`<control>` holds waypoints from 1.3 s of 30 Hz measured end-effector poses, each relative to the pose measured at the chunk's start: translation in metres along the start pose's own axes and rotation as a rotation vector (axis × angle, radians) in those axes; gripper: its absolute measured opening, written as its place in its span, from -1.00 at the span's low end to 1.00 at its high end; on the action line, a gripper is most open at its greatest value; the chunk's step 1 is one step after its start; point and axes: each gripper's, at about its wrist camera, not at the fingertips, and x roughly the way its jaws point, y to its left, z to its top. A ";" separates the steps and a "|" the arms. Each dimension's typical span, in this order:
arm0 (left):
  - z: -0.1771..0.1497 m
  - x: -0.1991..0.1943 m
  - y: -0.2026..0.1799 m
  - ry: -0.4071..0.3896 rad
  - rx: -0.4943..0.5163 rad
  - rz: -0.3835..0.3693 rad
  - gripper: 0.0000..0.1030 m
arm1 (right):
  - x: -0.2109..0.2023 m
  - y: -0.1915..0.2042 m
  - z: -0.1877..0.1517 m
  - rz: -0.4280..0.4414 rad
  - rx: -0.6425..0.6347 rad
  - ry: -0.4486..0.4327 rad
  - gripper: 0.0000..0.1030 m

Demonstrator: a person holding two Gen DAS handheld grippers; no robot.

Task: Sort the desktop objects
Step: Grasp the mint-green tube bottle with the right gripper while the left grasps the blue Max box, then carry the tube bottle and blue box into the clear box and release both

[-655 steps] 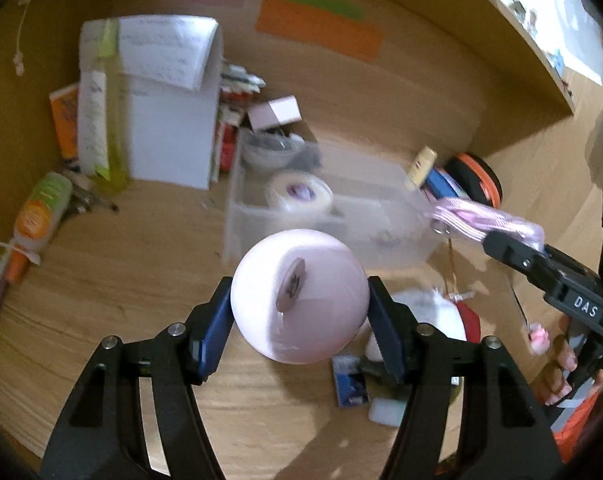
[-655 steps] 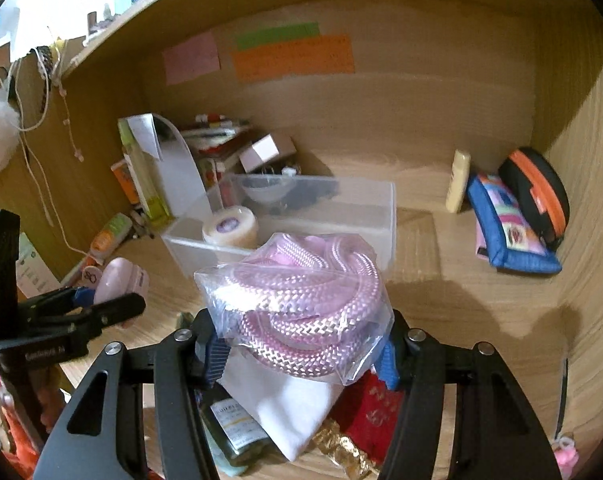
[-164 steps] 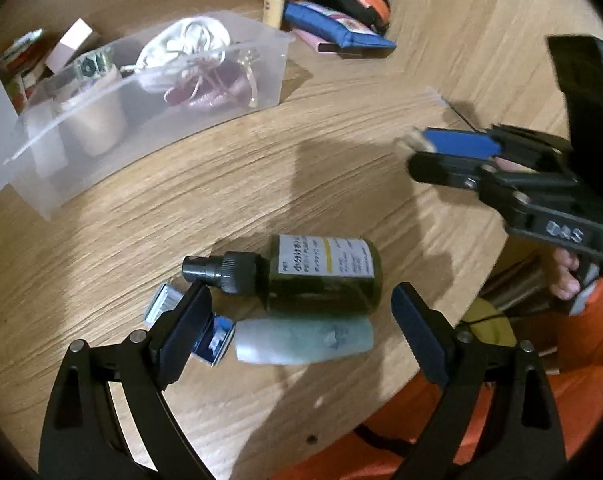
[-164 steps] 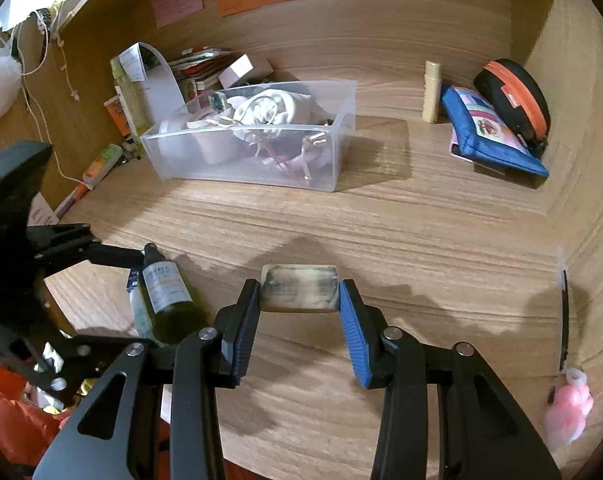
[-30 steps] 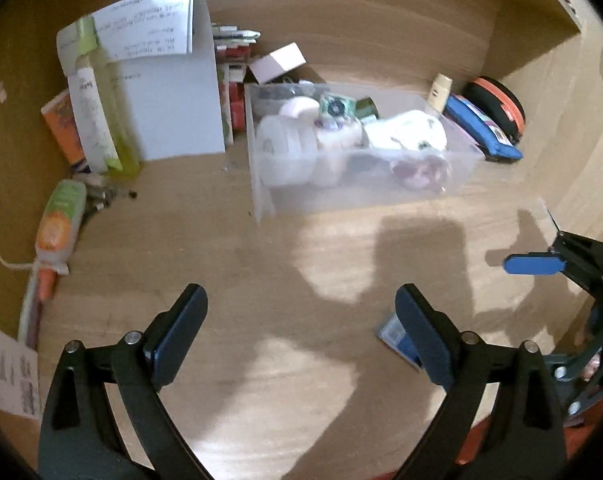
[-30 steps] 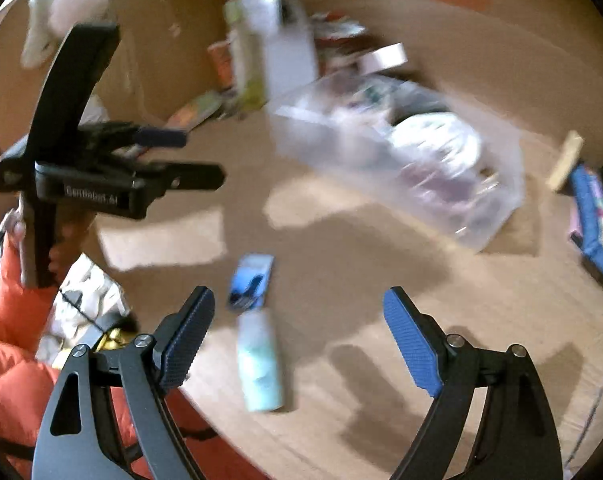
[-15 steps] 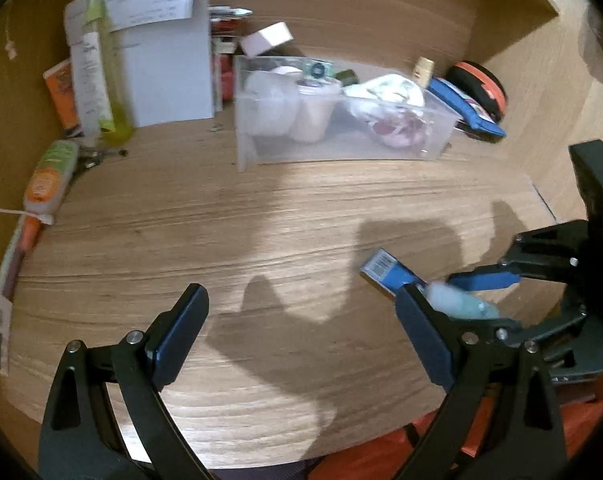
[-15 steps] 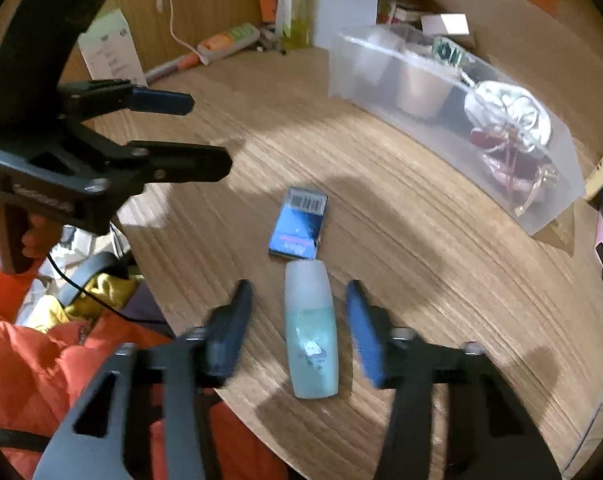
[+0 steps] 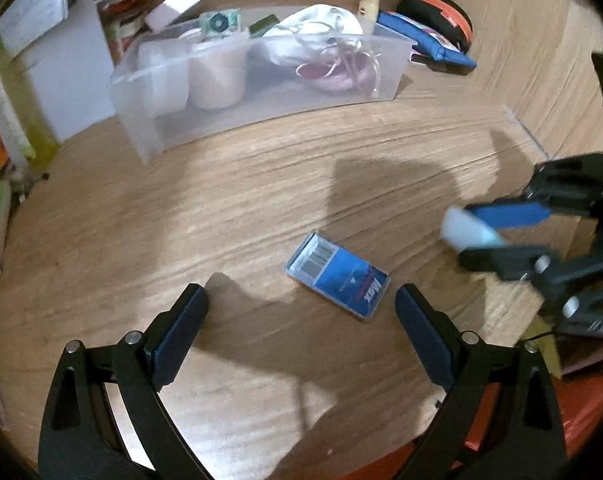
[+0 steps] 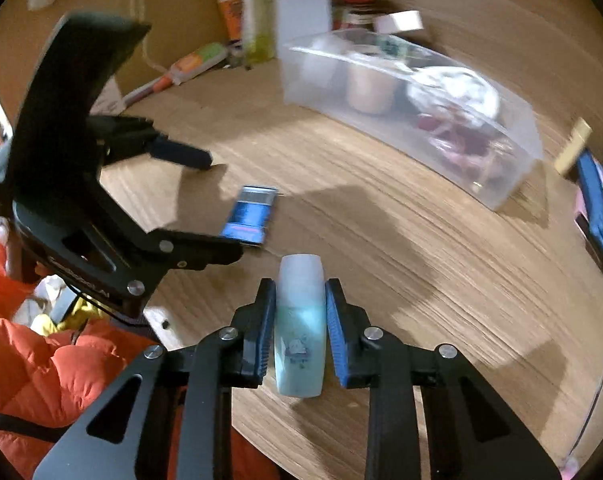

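Observation:
My right gripper [image 10: 300,304] is shut on a pale green-blue bottle [image 10: 300,320] with a white cap and holds it just above the wooden desk; it also shows in the left wrist view [image 9: 467,234]. My left gripper [image 9: 301,320] is open and empty, its fingers either side of a flat blue box [image 9: 338,277] that lies on the desk. The box shows in the right wrist view [image 10: 248,215] too. A clear plastic bin [image 9: 261,92] with several sorted items stands at the back [image 10: 413,120].
A white paper stand [image 9: 53,52] and a green-orange tube [image 10: 193,65] sit at the left. A blue pouch [image 9: 425,46] and a black-orange case [image 9: 437,12] lie at the back right. The desk's front edge is close, with an orange jacket [image 10: 41,360] below.
My right gripper has closed on the pale bottle and lifted it off the desk. My left gripper has moved forward and down toward the blue box, still open.

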 end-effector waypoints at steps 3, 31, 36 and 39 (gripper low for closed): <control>0.006 0.005 -0.006 -0.015 0.001 -0.001 0.75 | -0.008 -0.015 -0.004 -0.008 0.053 -0.025 -0.56; 0.057 -0.081 -0.012 -0.329 -0.074 -0.079 0.02 | -0.053 -0.048 0.059 -0.077 0.160 -0.251 -0.56; 0.074 -0.097 -0.003 -0.398 -0.093 -0.046 0.02 | -0.070 -0.049 0.078 -0.078 0.159 -0.315 -0.56; 0.086 -0.102 0.008 -0.425 -0.111 -0.026 0.02 | -0.078 -0.052 0.088 -0.088 0.154 -0.347 -0.56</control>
